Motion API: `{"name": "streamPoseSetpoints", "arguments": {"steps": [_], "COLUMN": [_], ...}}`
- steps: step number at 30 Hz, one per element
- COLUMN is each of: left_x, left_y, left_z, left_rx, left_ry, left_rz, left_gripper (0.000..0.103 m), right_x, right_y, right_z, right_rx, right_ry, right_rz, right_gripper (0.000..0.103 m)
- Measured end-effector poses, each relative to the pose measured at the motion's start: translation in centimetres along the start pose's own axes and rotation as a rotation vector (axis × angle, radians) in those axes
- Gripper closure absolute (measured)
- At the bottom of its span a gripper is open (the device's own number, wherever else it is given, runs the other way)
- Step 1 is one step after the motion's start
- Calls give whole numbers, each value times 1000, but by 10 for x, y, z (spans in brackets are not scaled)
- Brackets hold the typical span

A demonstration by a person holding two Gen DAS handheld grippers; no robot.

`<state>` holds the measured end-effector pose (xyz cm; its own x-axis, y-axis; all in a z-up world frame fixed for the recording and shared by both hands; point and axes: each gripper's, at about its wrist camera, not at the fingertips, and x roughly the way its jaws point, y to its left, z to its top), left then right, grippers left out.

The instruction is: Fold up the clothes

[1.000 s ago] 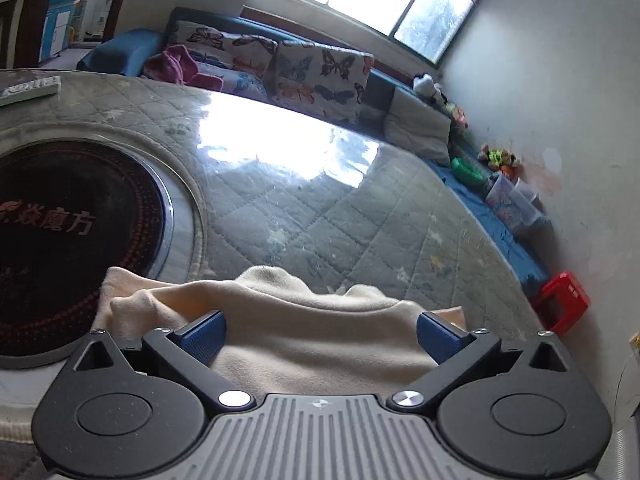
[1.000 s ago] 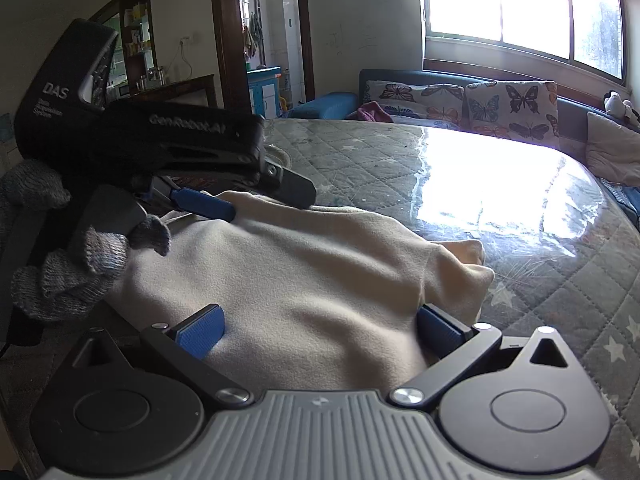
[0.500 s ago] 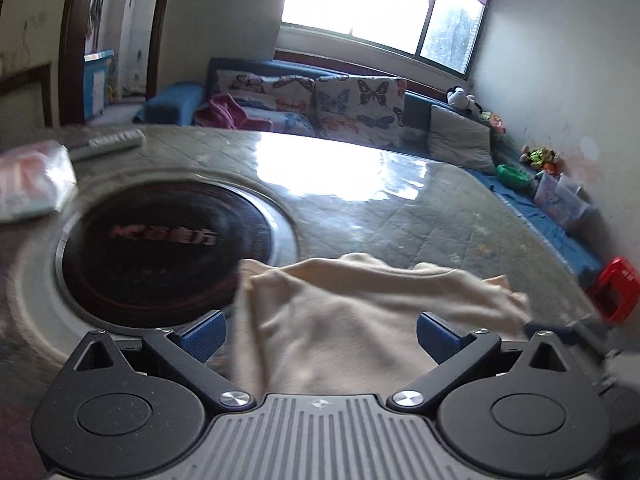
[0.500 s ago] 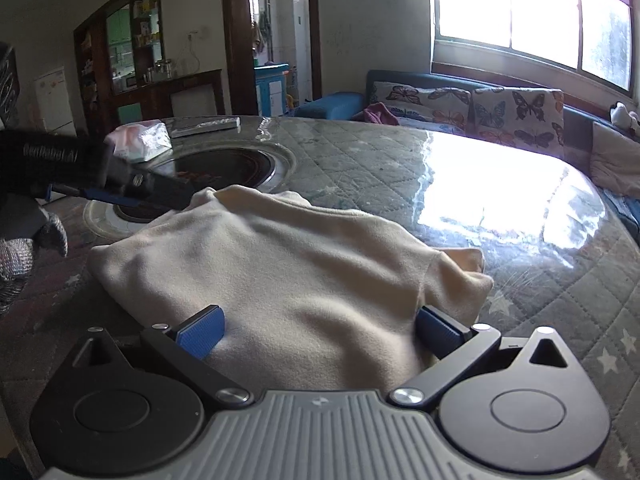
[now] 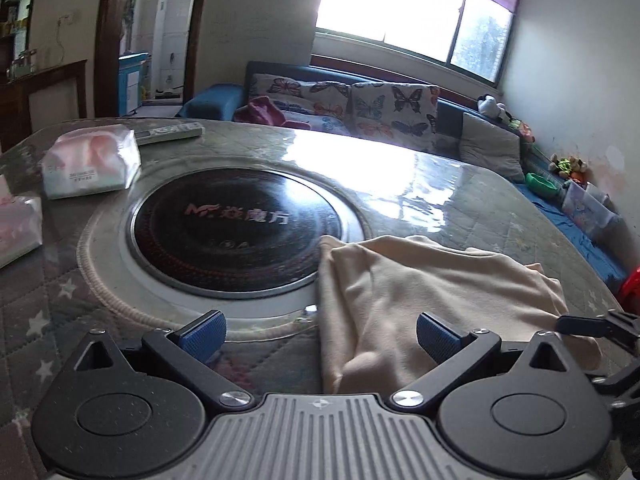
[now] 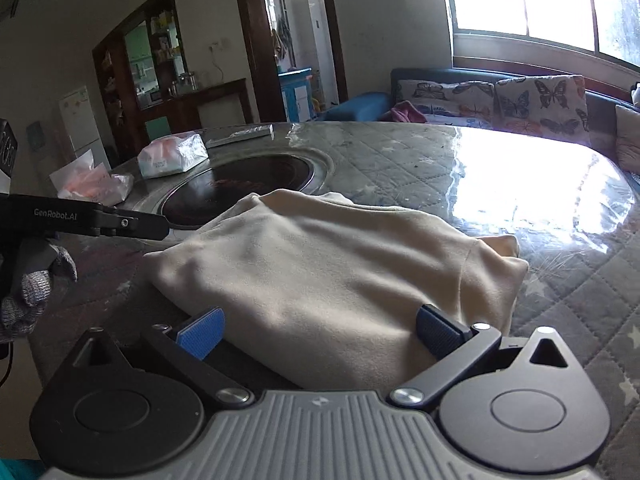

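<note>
Gloved hand point(image 6: 24, 280), in grey knit, grips the left gripper point(image 5: 320, 332) from below at the left side of the table point(image 6: 400, 160). That gripper is held low and roughly level, pointing across the table toward the round black cooktop point(image 5: 236, 232); its blue pads point(image 5: 202, 334) stand wide apart with nothing between them. Two tissue packs point(image 5: 90, 164) lie beyond the cooktop to the left. The cream garment point(image 6: 332, 276) lies in a folded bundle on the table, its far corner overlapping the cooktop's rim. The left gripper's right finger sits just beside the garment's left edge. Further right, the right gripper point(image 6: 318, 334) is held low at the near edge of the table, aimed over the garment; its jaws are spread wide, and the cloth lies between the blue pads point(image 6: 434, 330) without being pinched.
</note>
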<state>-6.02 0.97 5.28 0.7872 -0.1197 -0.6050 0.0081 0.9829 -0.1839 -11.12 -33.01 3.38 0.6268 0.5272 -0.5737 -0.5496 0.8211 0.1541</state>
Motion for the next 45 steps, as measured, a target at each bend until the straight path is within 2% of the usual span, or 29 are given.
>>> {"name": "streamPoseSetpoints", "arguments": {"steps": [3,7,9,14,24,32,36,45], "left_x": [1,3,4,6,5,4,4,6], "left_y": [6,4,3,4,5,7,8,10], "left_z": [0,-4,-6,-7,-9,-11,-11,-9], "left_rx": [-25,-26,-18,-26,-11,-3,0,13], "left_ry": [2,23,33,55,63,58,59,66], "left_rz": [12,21,35,60,104,111,114,125], "left_gripper": [0,0,0,0,0,0,0,0], "right_x": [-6,0,9,-2,8,13,15,13], "right_y": [8,20,22,33,31,42,55,66], "right_z": [4,1,-6,-6,-9,-18,-26,-9], "right_rx": [-17,-24,-17,-61,-56,-164,-265,-306], "right_ry": [-21,2,38,-7,66,70,56,54], "right_rz": [32,96,93,79,54,7,-43,-24], "right_gripper": [0,0,0,0,0,0,0,0]}}
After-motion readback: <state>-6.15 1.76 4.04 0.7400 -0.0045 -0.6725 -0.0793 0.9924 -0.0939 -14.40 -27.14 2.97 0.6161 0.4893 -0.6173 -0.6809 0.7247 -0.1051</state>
